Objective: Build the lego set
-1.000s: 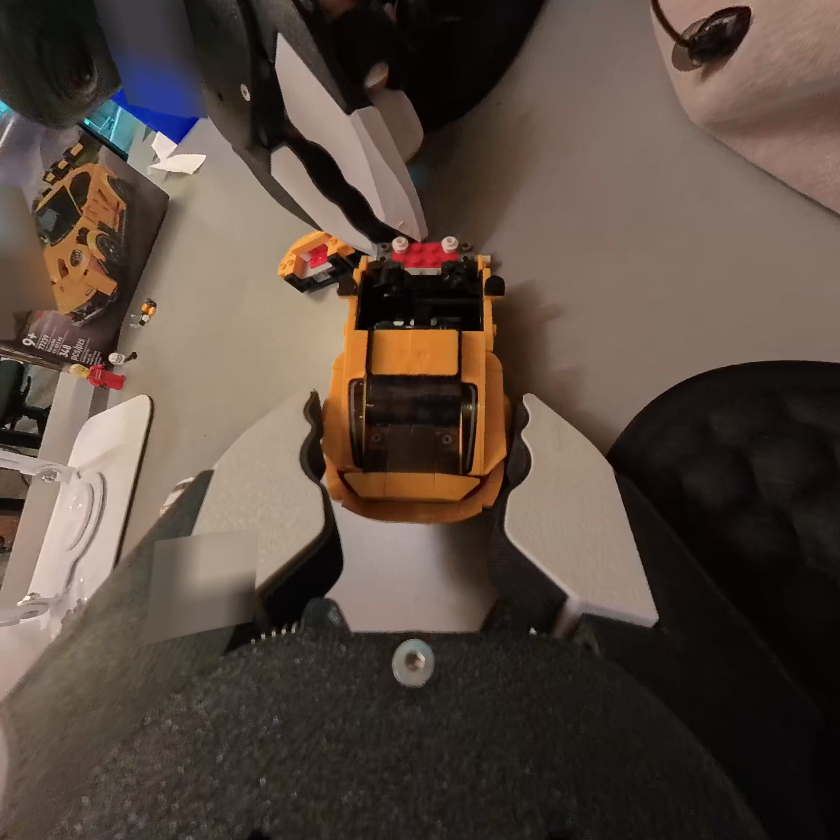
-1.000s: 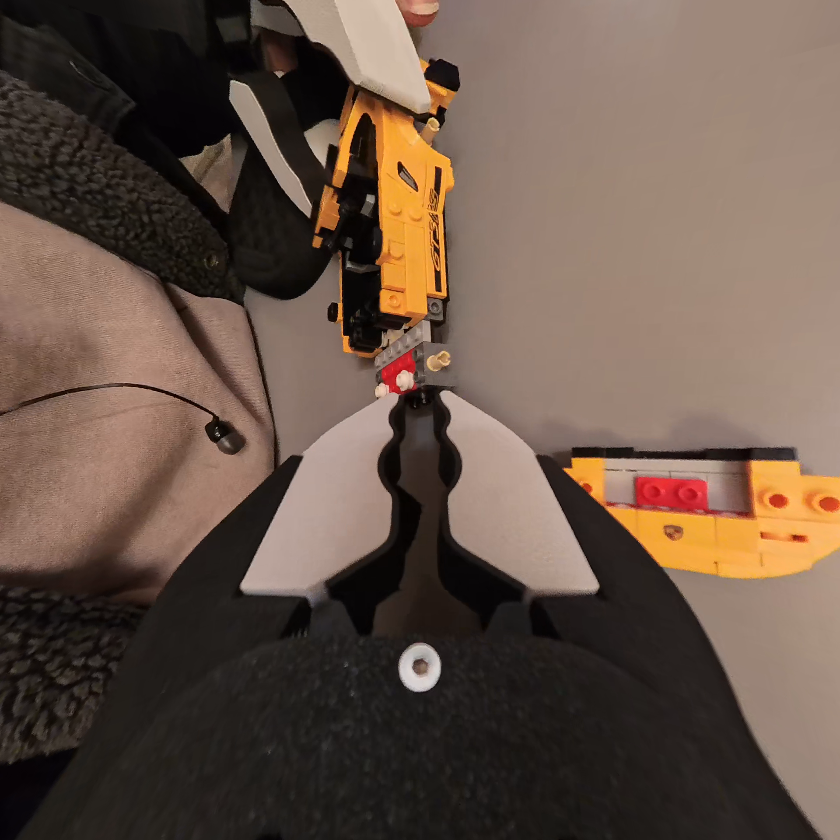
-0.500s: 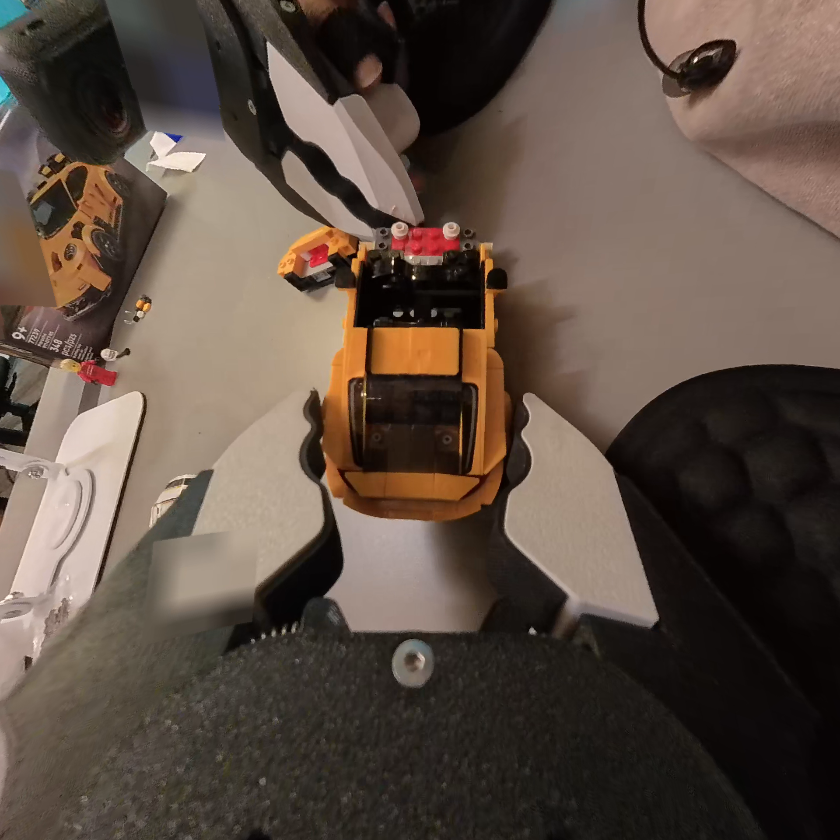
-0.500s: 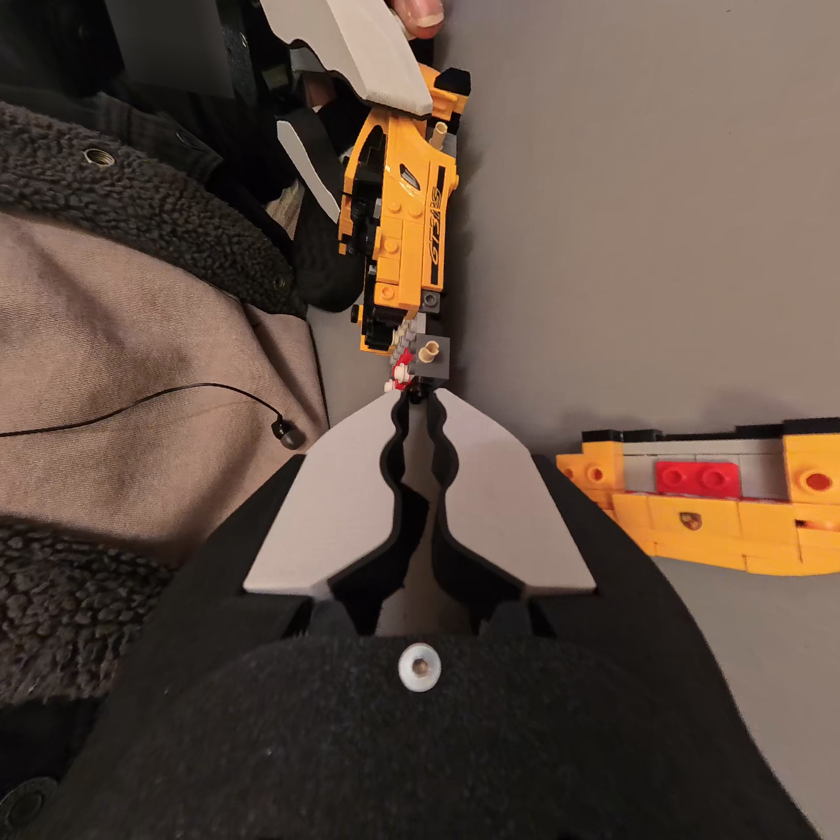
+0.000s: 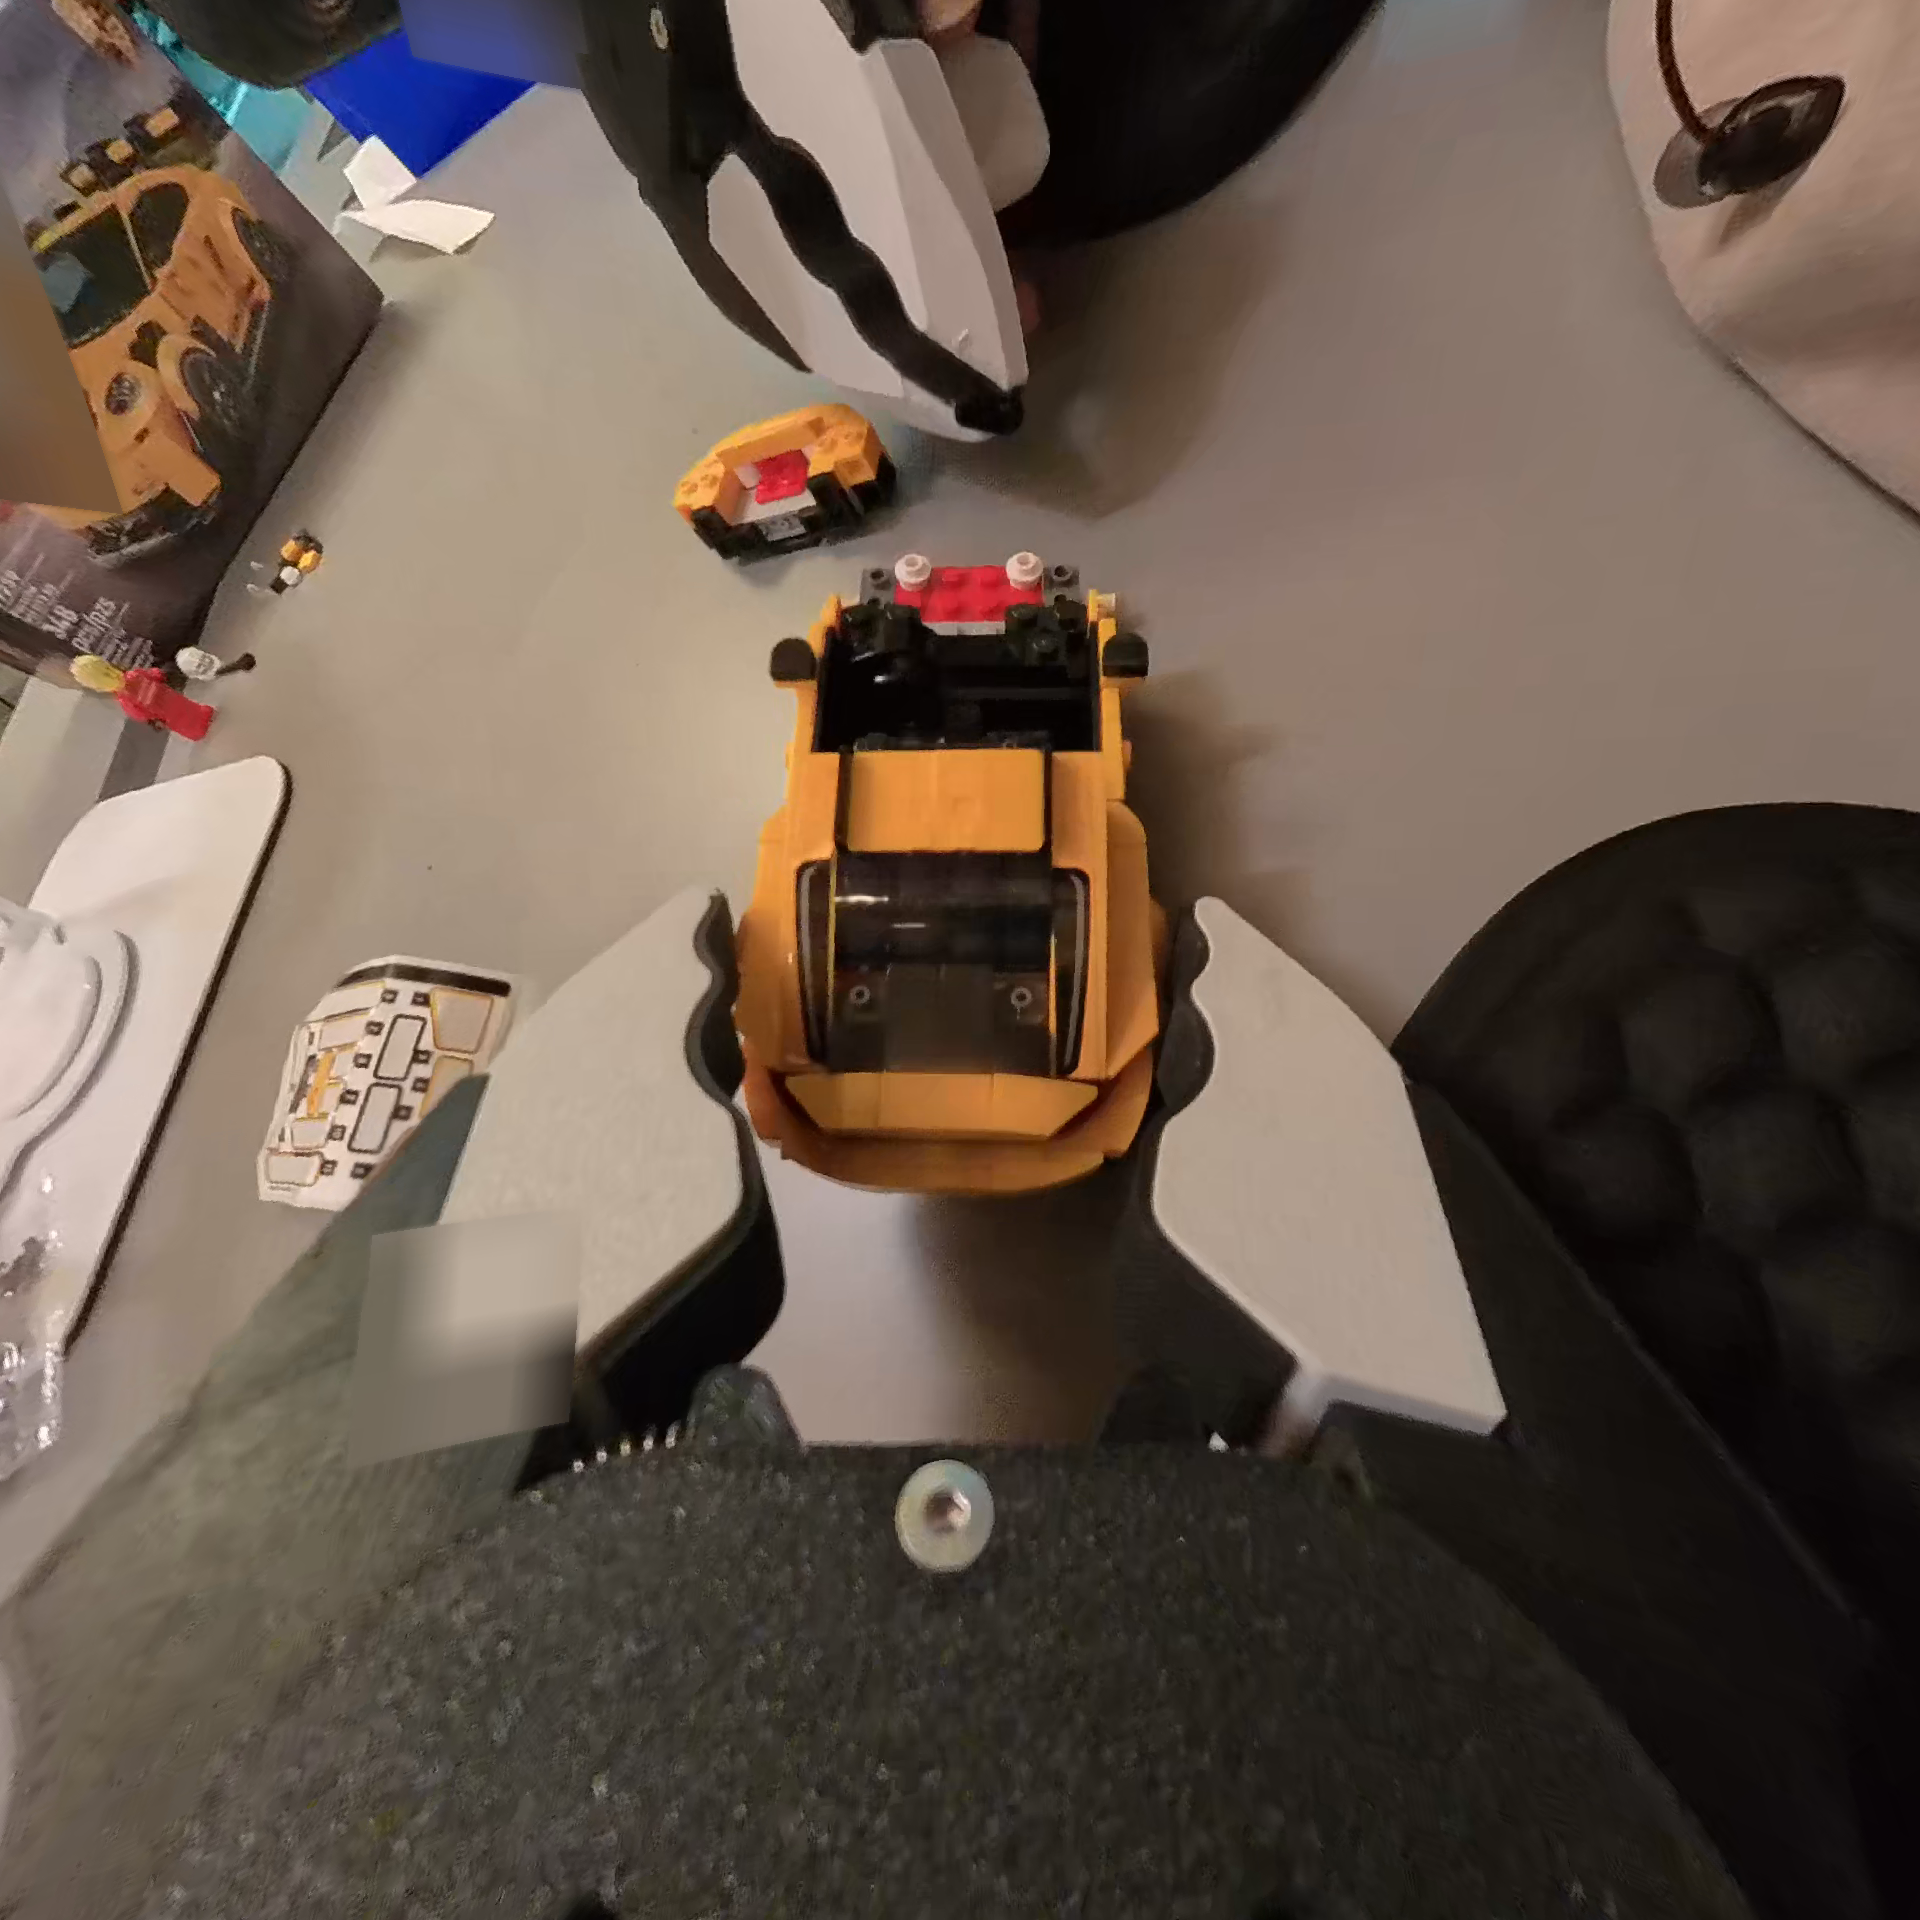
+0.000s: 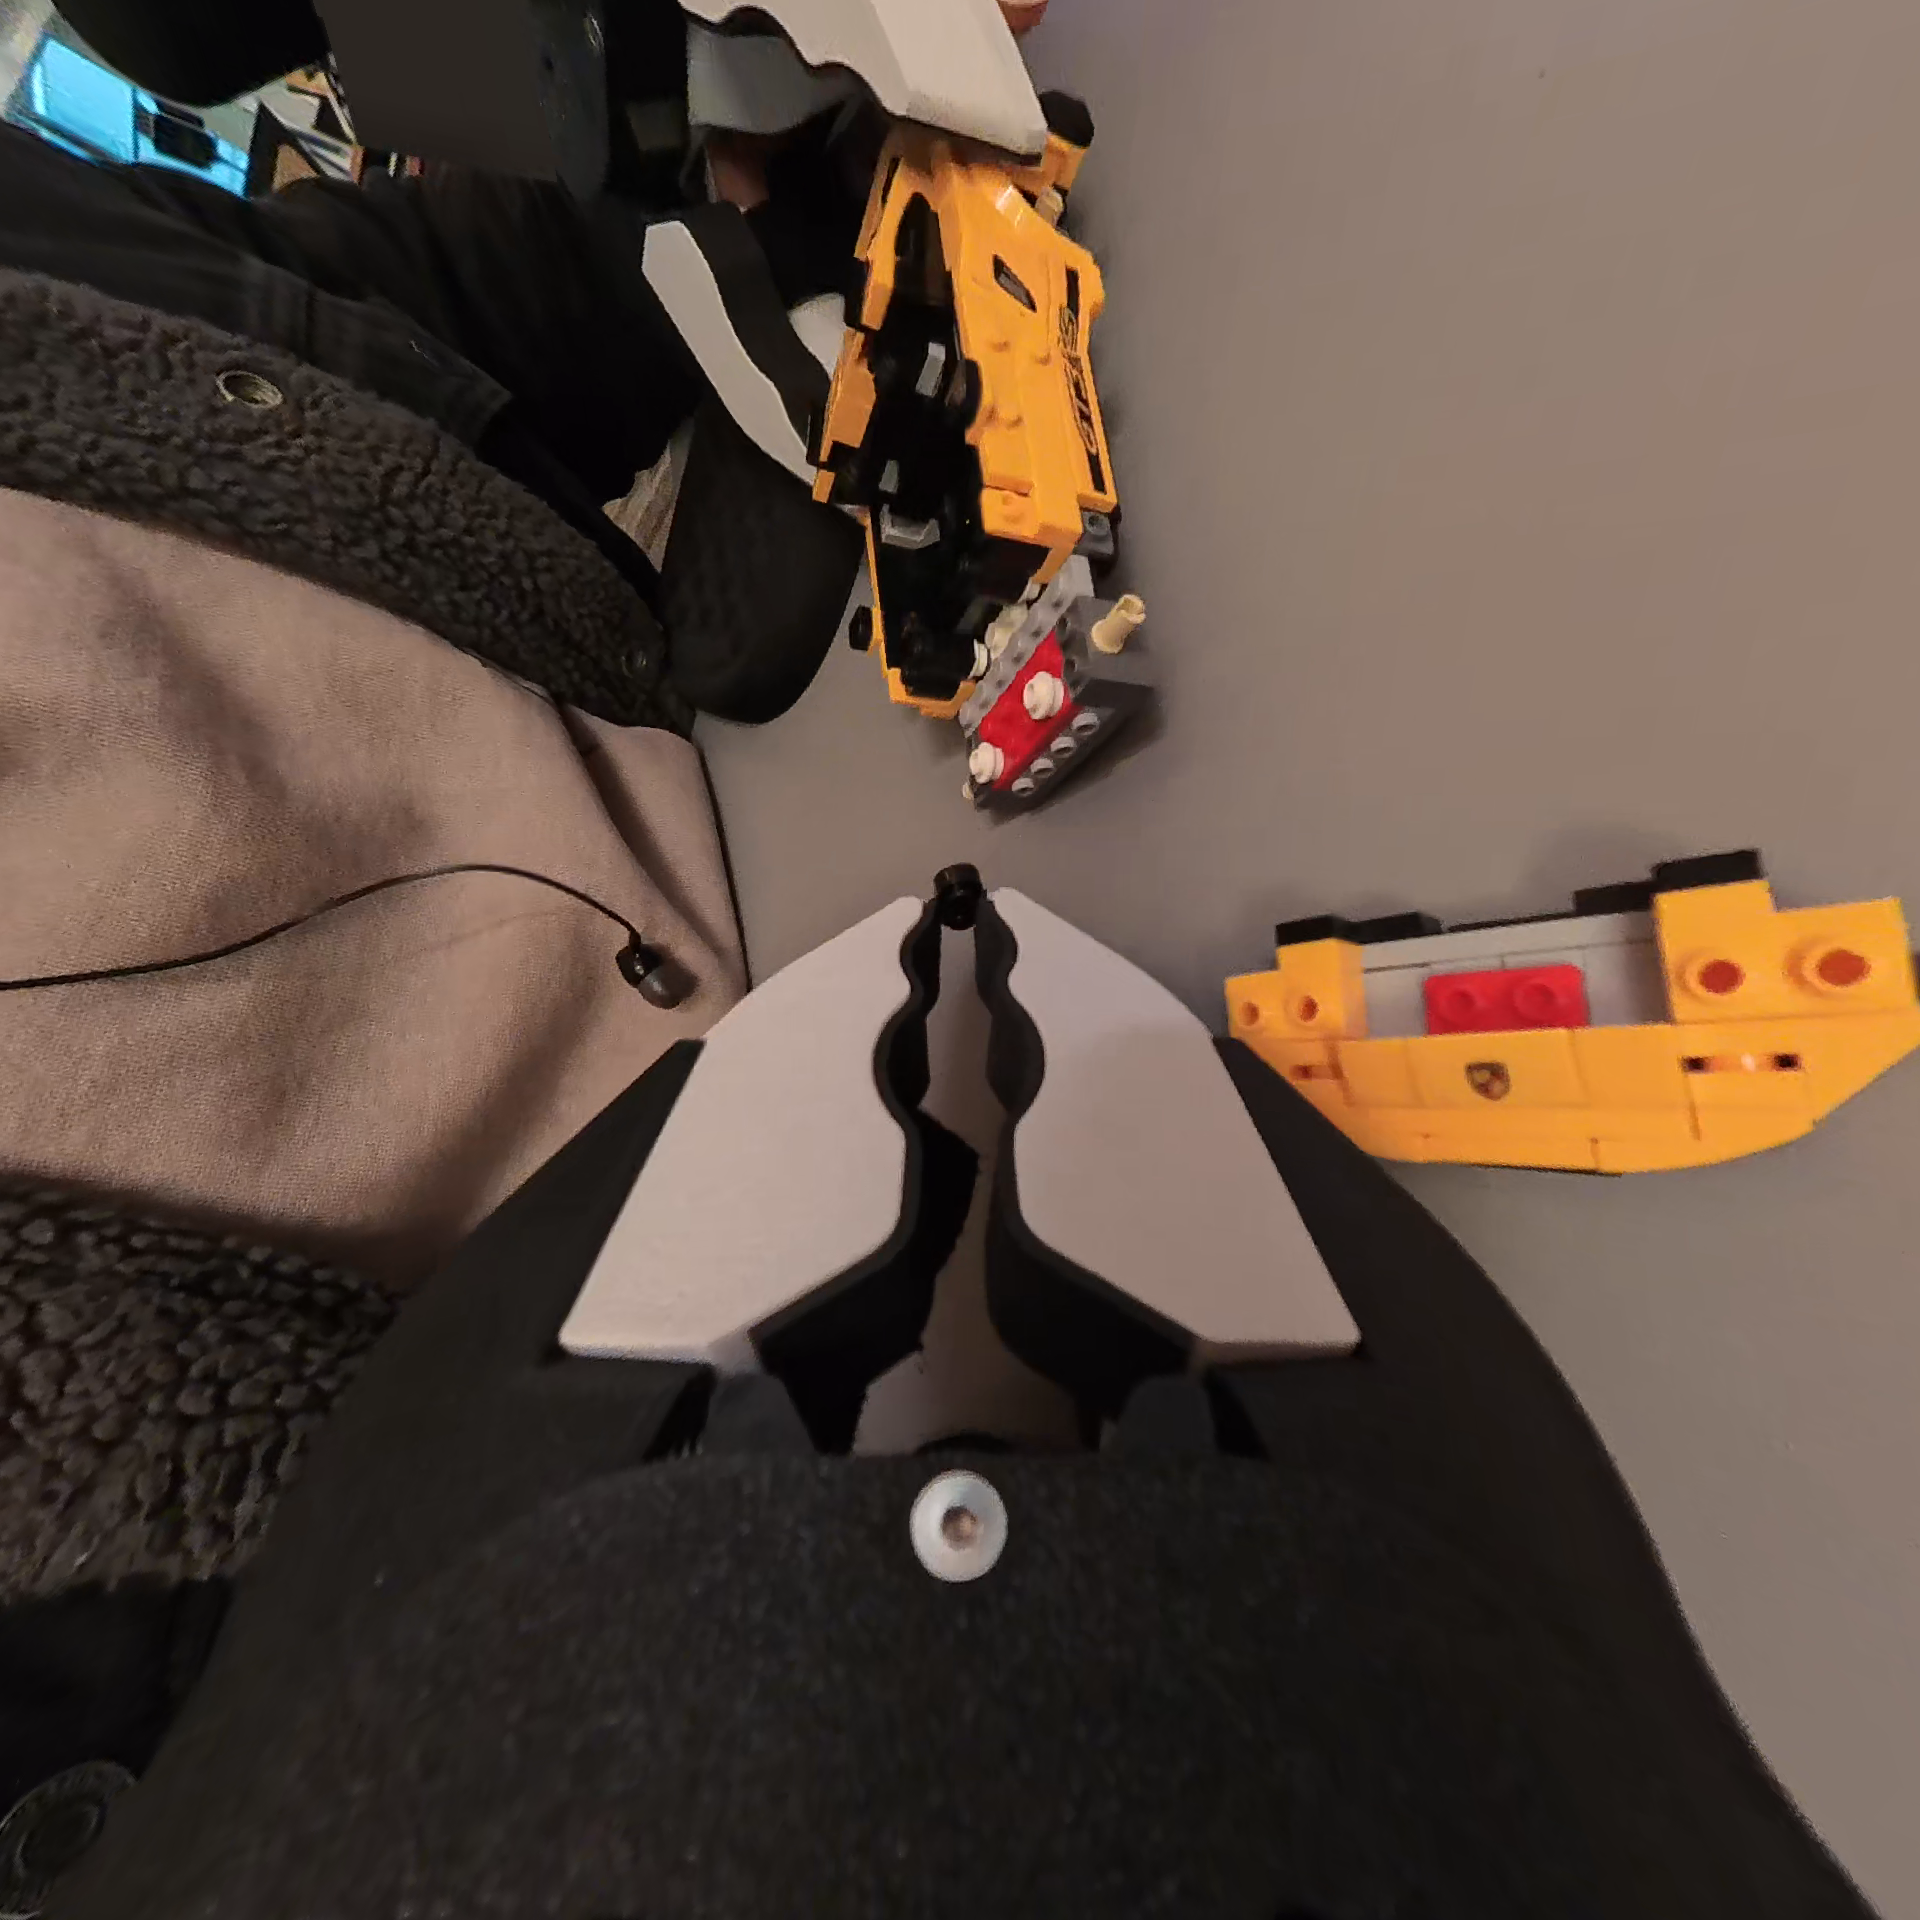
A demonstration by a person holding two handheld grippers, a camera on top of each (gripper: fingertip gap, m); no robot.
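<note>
Sticker sheet (image 5: 384, 1075) lies left on the grey bench (image 5: 1351, 623). Left gripper (image 5: 951, 997) fingers clamp the orange lego car (image 5: 951, 935) by its sides, mid-bench. Right gripper (image 6: 958, 914) fingers nearly together, pinching a small black piece (image 6: 957, 891); orange sub-assembly (image 6: 1579, 1049) just right.
</note>
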